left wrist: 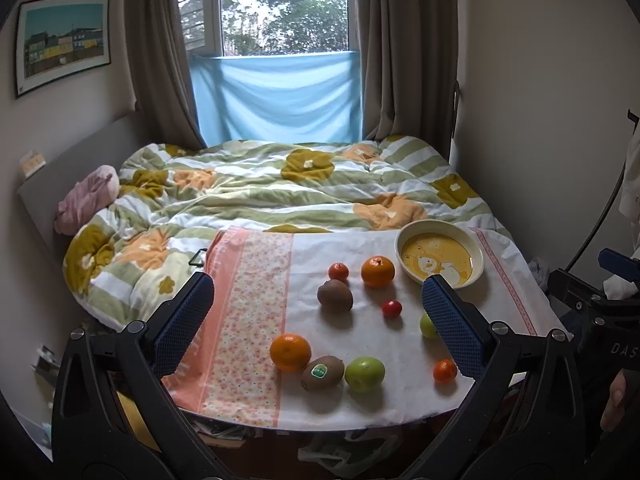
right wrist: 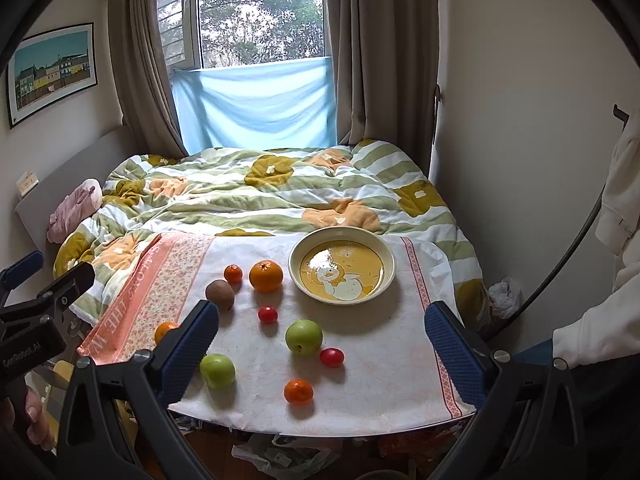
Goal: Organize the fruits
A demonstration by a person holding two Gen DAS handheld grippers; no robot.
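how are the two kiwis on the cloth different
The near brown fuzzy kiwi carries a green and white sticker; the far brown kiwi shows none. The near kiwi lies at the cloth's front edge, touching the large orange and close beside a green apple; the far kiwi sits mid-cloth, just in front of a small tangerine. Both are oval, brown, lying on the cloth, outside the yellow duck bowl.

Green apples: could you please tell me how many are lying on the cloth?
2. One green apple lies mid-cloth, in front of the bowl; the other green apple lies nearer the front left edge. Both views show only these.
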